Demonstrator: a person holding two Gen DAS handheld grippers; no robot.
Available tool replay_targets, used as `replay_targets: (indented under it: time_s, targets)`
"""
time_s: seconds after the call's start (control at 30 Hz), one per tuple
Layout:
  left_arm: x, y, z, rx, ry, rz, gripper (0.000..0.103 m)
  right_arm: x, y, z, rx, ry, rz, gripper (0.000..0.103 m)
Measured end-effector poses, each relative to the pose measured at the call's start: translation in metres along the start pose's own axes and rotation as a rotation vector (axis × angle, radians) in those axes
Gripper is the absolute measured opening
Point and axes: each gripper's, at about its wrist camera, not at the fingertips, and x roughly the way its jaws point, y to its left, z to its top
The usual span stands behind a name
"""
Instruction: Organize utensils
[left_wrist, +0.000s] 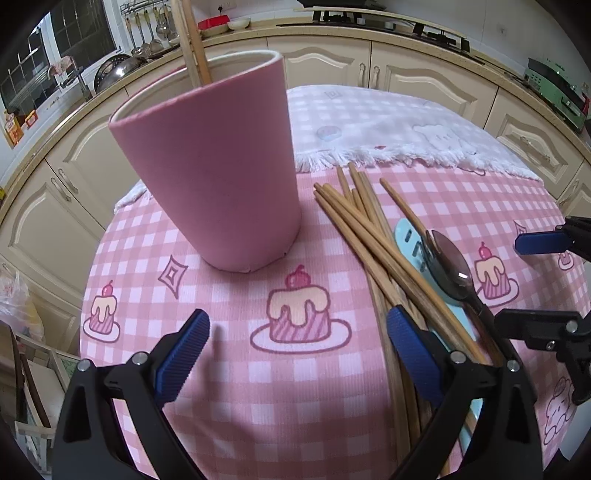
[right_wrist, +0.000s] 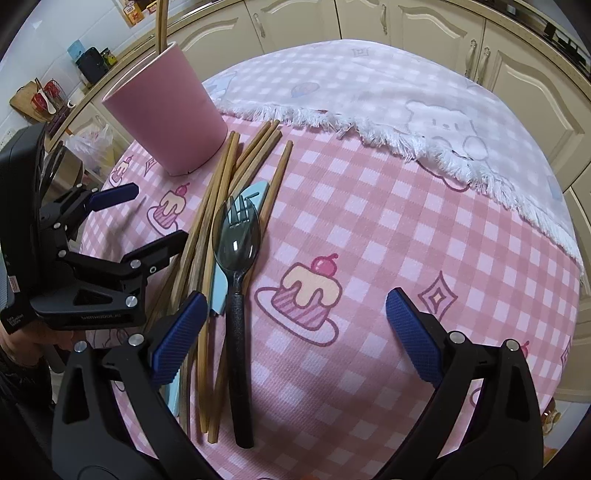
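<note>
A pink cup (left_wrist: 218, 166) stands on the pink checked tablecloth, with two chopsticks (left_wrist: 194, 40) standing in it; it also shows in the right wrist view (right_wrist: 166, 110). Several wooden chopsticks (left_wrist: 369, 236) (right_wrist: 221, 206) lie in a loose pile to its right. A dark spoon (right_wrist: 236, 243) (left_wrist: 454, 269) with a fork under it, and a light blue utensil (right_wrist: 255, 195), lie on the pile. My left gripper (left_wrist: 297, 354) is open and empty, in front of the cup. My right gripper (right_wrist: 295, 328) is open and empty, just right of the pile.
A white fringed cloth (right_wrist: 406, 110) covers the far part of the table. Kitchen cabinets (left_wrist: 332, 62) and a counter ring the table behind. The left gripper shows at the left of the right wrist view (right_wrist: 114, 221).
</note>
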Motion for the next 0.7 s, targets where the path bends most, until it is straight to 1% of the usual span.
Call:
replay_targets:
  time_s: [0.17,0.23,0.33,0.5,0.63,0.7]
  targets:
    - [-0.003,-0.006,0.001,0.029,0.005,0.031,0.094,0.0,0.001,0.0,0.001,-0.002,0.001,0.095]
    - [-0.003,-0.009,0.001,0.025,0.005,0.028,0.093,0.0,0.001,0.001,0.002,-0.002,-0.001,0.095]
    - [0.0,-0.003,0.003,-0.001,0.011,0.008,0.093,0.001,0.001,0.002,0.004,-0.002,-0.002,0.095]
    - [0.002,-0.006,0.009,0.024,0.0,0.033,0.093,0.002,0.005,0.005,-0.013,-0.005,-0.016,0.095]
    - [0.005,-0.004,0.011,0.009,-0.003,0.024,0.093,0.004,0.005,0.005,-0.018,-0.004,-0.032,0.095]
    - [0.005,-0.005,0.011,0.011,-0.007,0.032,0.093,0.004,0.005,0.005,-0.018,-0.004,-0.034,0.095]
